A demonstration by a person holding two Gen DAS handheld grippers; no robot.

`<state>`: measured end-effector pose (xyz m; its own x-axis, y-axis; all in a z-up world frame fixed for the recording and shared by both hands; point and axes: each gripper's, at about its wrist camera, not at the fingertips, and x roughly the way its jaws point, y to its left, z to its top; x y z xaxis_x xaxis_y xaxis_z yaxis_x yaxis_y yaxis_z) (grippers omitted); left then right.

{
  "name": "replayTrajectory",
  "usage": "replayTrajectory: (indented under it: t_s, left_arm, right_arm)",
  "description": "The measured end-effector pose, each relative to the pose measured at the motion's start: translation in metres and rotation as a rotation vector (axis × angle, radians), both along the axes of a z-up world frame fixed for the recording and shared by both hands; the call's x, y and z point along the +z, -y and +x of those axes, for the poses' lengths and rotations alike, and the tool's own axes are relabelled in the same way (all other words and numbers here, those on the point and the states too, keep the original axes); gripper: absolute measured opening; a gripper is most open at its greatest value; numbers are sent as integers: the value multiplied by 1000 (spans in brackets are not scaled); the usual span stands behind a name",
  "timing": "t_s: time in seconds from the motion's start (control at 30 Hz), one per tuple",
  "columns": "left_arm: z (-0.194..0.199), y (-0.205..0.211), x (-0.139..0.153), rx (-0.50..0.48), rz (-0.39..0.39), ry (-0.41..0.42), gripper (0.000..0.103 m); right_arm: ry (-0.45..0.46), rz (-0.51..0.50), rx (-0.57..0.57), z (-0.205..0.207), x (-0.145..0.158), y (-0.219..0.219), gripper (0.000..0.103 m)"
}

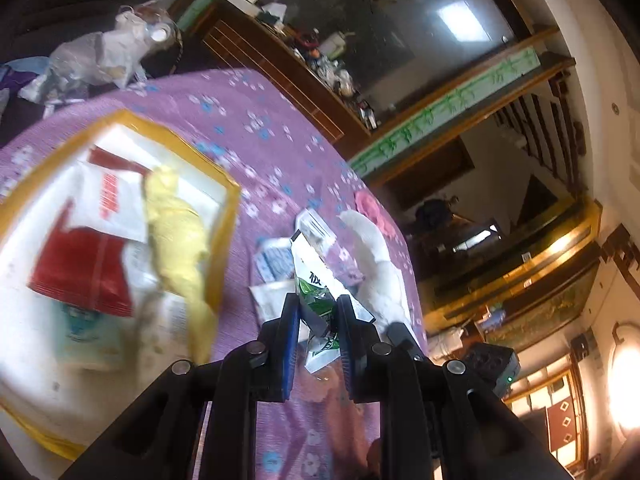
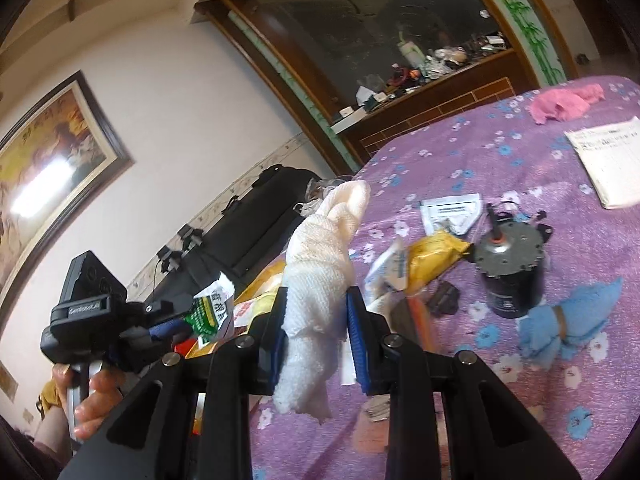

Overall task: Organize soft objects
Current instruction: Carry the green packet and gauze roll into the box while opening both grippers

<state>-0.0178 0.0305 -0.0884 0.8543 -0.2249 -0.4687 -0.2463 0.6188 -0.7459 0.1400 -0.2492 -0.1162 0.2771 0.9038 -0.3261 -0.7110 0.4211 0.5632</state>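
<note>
A green packet (image 1: 316,300) is pinched in the left claw (image 1: 318,312), just right of the yellow-rimmed tray (image 1: 230,216), the nearer arm. A white cloth (image 2: 320,280), lengthwise, is clamped in the right claw (image 2: 318,312).

Three cloths (image 2: 320,256), one motor (image 2: 508,264)

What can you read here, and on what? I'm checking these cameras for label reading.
Green sachet in the left gripper: Chinese print, too blurred to quote.
White packet in the tray: red print, blurred.
Paper sheet: too small.
White towel in the right gripper: no text.
</note>
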Motion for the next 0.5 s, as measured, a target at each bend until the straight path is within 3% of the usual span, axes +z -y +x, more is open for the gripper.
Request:
replayTrajectory:
  t_s: [0.5]
  left_arm:
    - [-55, -61, -17, 176, 13, -42, 18]
  right_arm:
    - [-76, -19, 165, -34, 9, -82, 26]
